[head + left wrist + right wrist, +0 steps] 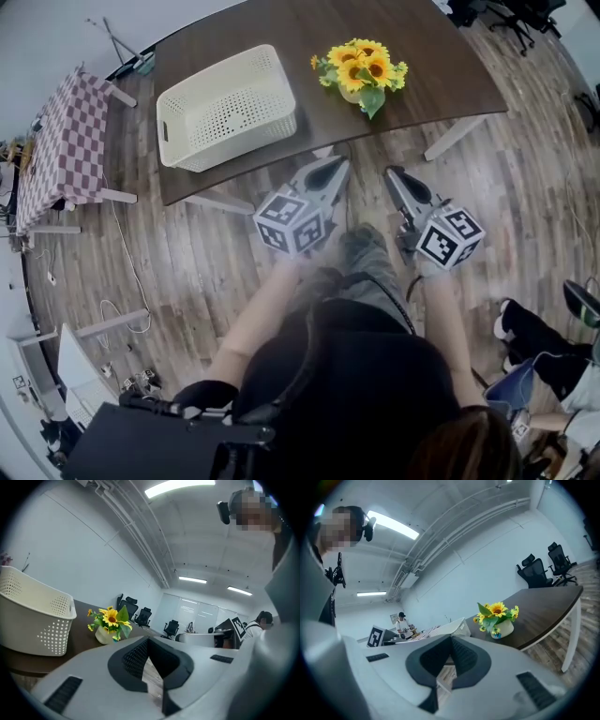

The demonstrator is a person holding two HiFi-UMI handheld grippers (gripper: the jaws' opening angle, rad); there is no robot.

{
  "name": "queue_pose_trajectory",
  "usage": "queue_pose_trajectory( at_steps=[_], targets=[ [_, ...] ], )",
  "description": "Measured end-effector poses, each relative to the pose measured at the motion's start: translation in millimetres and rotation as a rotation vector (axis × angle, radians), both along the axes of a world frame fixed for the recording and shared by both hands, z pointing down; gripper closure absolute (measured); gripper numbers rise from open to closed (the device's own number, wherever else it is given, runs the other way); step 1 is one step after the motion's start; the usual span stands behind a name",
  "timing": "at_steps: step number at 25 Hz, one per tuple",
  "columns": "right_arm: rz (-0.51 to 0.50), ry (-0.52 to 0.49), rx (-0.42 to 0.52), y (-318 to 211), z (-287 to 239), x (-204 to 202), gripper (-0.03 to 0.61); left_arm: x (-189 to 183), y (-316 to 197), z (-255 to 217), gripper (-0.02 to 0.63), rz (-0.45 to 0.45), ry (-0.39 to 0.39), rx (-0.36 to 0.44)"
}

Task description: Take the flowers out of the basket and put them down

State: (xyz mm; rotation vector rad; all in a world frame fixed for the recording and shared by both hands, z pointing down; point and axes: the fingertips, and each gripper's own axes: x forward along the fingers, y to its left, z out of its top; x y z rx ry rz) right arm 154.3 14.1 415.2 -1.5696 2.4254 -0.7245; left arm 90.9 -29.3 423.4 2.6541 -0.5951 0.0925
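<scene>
Grey pads meet on both tools, with nothing between them: the left tool (330,172) and the right tool (395,177) are each closed and empty. I hold them side by side close to my body, over the wood floor (216,253), short of the near edge of the surface (281,28).

From the tips, the flowers (361,67) lie straight ahead and a little up, on the surface, about midway between the two tools. Neither tool looks clearly nearer. The tools angle in toward each other, so the left gripper view shows the bunch left of its jaw line and the right gripper view shows it to the right.

The flowers stand upright in a pale pot (349,94), so the long axis runs vertically and the blooms point up. Any grip would have to come in level at the pot or the stems.

The basket (199,150) sits left of the flowers, apart from them and nearer my left tool. It looks empty. I judge the flowers are already out and set down.
</scene>
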Motion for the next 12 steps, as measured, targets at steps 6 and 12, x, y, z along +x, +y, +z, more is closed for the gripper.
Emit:
queue_pose_trajectory(
  at_steps=[6, 12],
  targets=[
    [0.012, -0.001, 0.005, 29, 5, -16, 0.577, -12, 35, 8, 0.612, 0.020, -0.005, 0.000],
    [0.006, 0.001, 0.017, 45, 4, -17, 0.577, -22, 53, 5, 0.612, -0.002, 0.001, 0.014]
  ],
)
